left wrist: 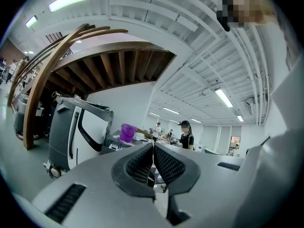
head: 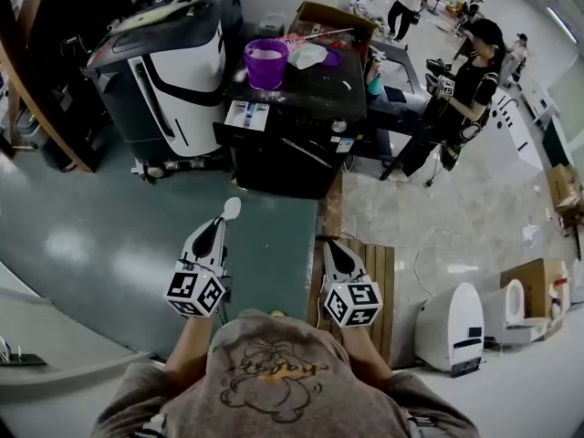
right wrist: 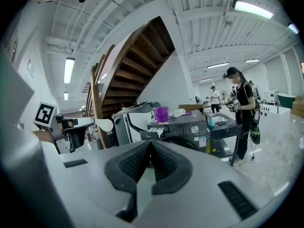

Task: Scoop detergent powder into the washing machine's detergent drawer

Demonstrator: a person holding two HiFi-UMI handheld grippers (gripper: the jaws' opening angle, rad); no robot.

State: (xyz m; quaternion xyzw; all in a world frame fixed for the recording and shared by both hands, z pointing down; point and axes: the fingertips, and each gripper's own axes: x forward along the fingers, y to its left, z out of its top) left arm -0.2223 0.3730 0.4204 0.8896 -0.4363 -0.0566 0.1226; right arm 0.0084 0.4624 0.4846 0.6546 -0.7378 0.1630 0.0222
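Note:
A black washing machine point(head: 301, 149) stands ahead, its white detergent drawer point(head: 248, 115) pulled open at the front left. On top of it sits a purple tub point(head: 266, 62) with pale powder inside. My left gripper point(head: 217, 226) is shut on a white spoon point(head: 232, 209) whose bowl points toward the machine. It is held low near my body, well short of the machine. In the right gripper view the spoon point(right wrist: 102, 124) shows at the left, with the machine point(right wrist: 187, 127) and purple tub point(right wrist: 162, 113) beyond. My right gripper point(head: 330, 246) is shut with nothing in it.
A tall grey-and-white appliance point(head: 169, 71) stands left of the machine. A cardboard box point(head: 330, 16) sits behind the tub. A person point(head: 465, 89) stands at the right by a low table. White units point(head: 452, 327) line the lower right. A wooden slat pallet point(head: 370, 276) lies underfoot.

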